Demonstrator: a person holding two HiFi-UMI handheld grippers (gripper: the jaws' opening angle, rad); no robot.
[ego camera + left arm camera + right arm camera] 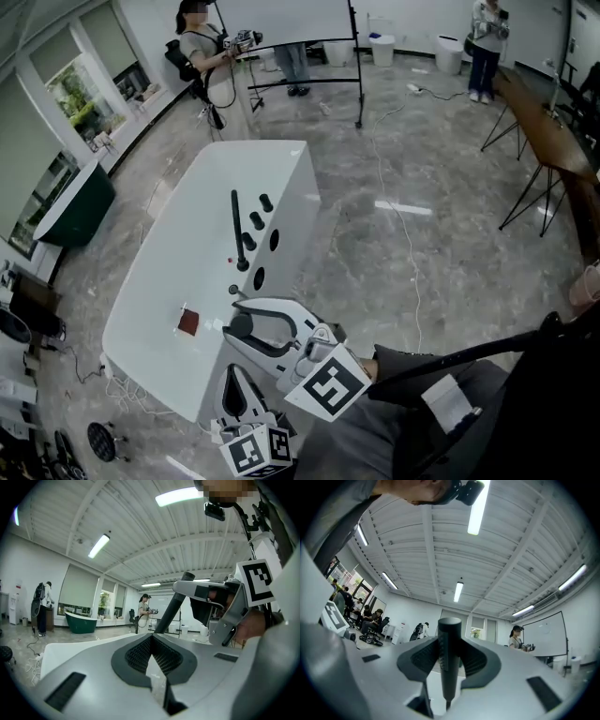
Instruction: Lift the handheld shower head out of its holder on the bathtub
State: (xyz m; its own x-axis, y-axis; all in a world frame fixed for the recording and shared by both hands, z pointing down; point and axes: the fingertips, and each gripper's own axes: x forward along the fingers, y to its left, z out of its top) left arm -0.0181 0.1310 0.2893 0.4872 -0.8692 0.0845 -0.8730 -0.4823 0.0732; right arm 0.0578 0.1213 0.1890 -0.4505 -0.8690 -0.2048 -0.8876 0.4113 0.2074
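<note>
Where the right gripper (449,641) closes, clamped round the handheld shower head (449,667), a dark rod upright between the pads. Held over the near end of the white bathtub (169,281), at 6 o'clock from the black fittings (240,234) on its deck. Left gripper (151,637) pressed tip to tip on nothing, at 7 o'clock from the right.

Dark green tub (80,211) by the windows (75,89), whiteboard (286,19) beyond, wooden table (553,141) at right.
</note>
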